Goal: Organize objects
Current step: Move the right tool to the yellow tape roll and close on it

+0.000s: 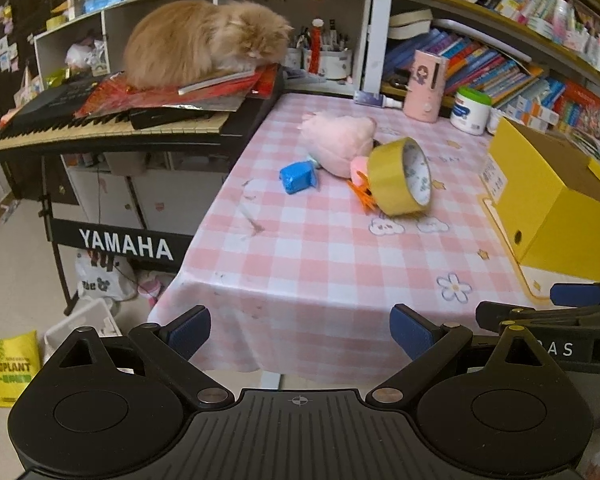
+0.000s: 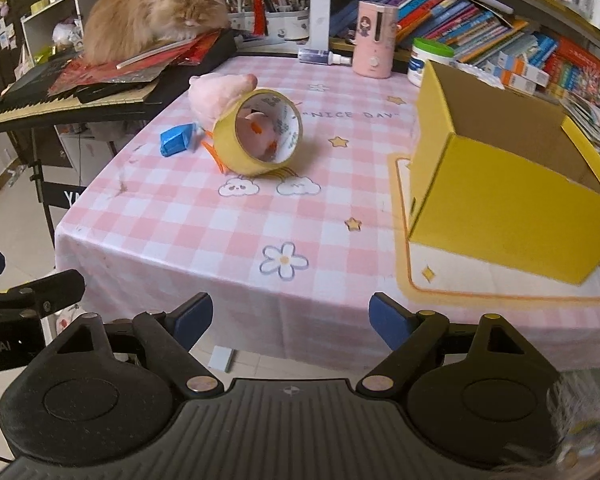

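I hold both grippers short of table edge, jaws wide, empty; tape roll (image 2: 258,132) stands on rim, hollow toward right gripper (image 2: 290,322) — left of yellow box (image 2: 500,200), touching plush (image 2: 220,90); left gripper (image 1: 300,334) further; right arm nearer, I judge.

I see the tape roll (image 2: 257,132) leaning on the plush toy (image 2: 220,90) mid-table, a wrapped packet (image 2: 176,140) (perhaps tissues) left of them, the open box (image 2: 512,184) well right.

Bare cloth (image 2: 204,236) betw. tape roll (image 2: 257,133), box (image 2: 512,208).
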